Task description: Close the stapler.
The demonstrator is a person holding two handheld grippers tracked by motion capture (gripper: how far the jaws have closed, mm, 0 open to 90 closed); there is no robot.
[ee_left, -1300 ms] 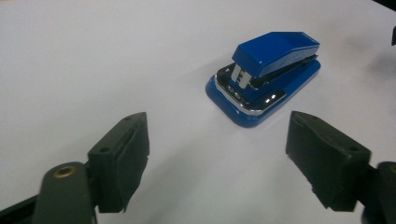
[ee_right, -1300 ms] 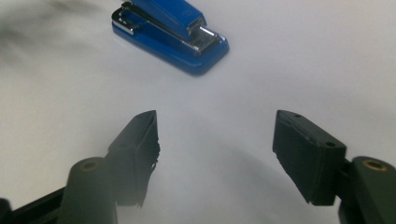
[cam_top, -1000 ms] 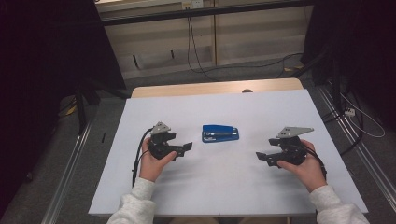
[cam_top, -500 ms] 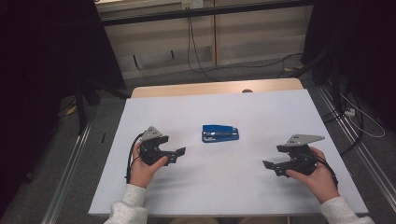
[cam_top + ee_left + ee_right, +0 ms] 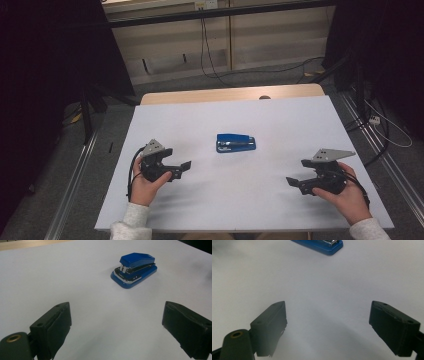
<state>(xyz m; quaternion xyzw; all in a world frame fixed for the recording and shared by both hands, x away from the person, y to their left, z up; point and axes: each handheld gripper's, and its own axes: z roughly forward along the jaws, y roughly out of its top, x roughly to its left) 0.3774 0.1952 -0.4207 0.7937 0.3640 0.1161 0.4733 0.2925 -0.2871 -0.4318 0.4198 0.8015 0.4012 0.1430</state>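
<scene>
Fingers apart, blue stapler unlabelled

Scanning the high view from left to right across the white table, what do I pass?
Left gripper with jaws open, held in the left hand → blue stapler → right gripper with jaws open, held in the right hand.

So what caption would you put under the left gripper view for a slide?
Open hand-held gripper hovering over a white table, its jaws spread wide toward a closed blue stapler lying ahead.
</scene>
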